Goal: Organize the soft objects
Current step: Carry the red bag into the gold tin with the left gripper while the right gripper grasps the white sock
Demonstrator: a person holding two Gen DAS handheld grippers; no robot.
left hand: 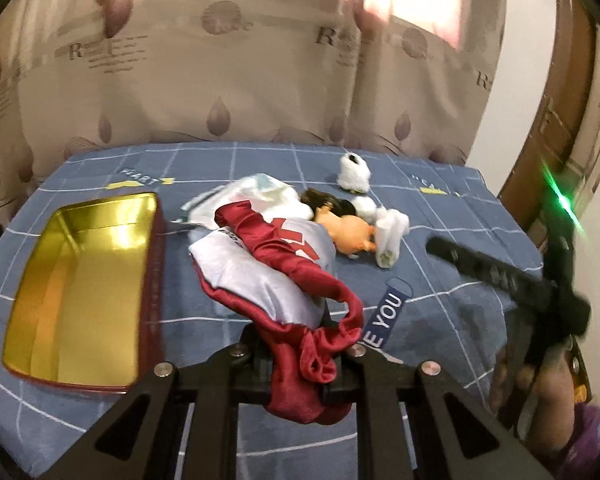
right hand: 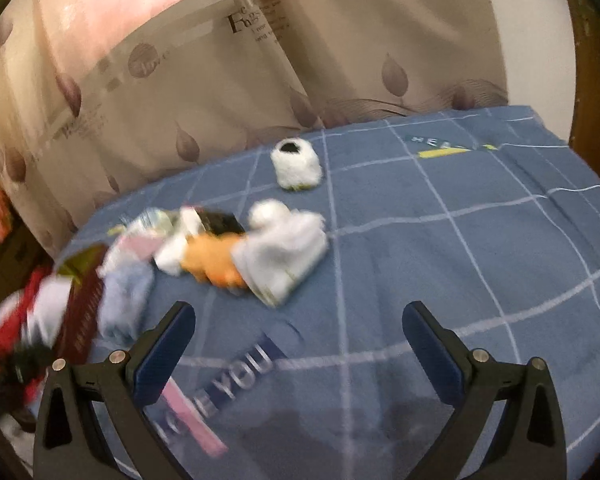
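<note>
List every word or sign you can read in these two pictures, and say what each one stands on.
"E YOU": dark label on the blue checked bedsheet; the start is hidden.
"HEART": printed on the sheet above a yellow mark.
"R": big letter on the beige curtain; the small lines beside it are unreadable.
"Love": round mark on the curtain, blurred.
Red and white cloth: its lettering is folded and unreadable.

Landmark: doll [left hand: 340, 228], lying on the bedsheet [left hand: 460, 280] mid-bed. Open tin box [left hand: 80, 288] well to the doll's left. Satin garment [left hand: 268, 276] touches the doll on its near-left side. Slipper [left hand: 390, 240] lies against the doll's right. Second slipper [left hand: 354, 172] sits behind the doll, apart. Curtain [left hand: 260, 80] hangs behind.
</note>
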